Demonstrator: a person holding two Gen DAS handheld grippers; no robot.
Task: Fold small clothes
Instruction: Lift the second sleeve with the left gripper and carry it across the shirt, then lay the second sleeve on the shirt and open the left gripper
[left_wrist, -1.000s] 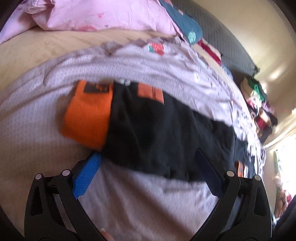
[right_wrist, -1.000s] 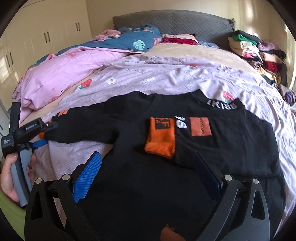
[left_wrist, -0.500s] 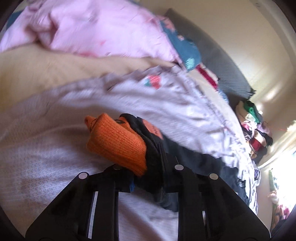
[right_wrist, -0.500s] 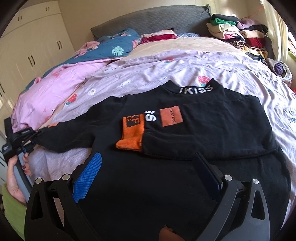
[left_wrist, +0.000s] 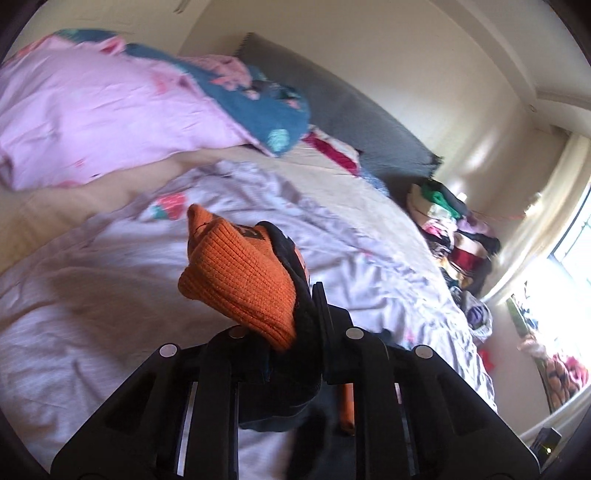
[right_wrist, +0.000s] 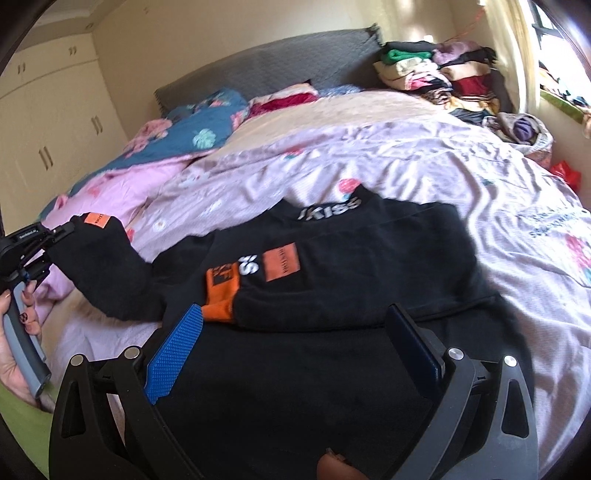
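Left wrist view: the left gripper (left_wrist: 291, 332) has its jaws closing on the orange cuff (left_wrist: 240, 280) of the black sweatshirt's sleeve; the cloth is pinched between them and lifted above the lilac bedsheet (left_wrist: 92, 295).
Right wrist view: the right gripper (right_wrist: 295, 350) is wide open and holds nothing; it hovers over the lower part of the black sweatshirt (right_wrist: 351, 266).
Garment place: the sweatshirt lies flat on the bed; its other sleeve, with a second orange cuff (right_wrist: 219, 295), is already folded across the chest.
Step in hand: I judge that the held sleeve is to be brought over the body of the sweatshirt.
How to do well: carry the cuff in a low arc so the sleeve does not twist; lay it level with the other folded sleeve.
Right side help: the free gripper can press the body, so it does not slide.
Risk: the thick rib knit may slip from the pinch if it is pulled hard.
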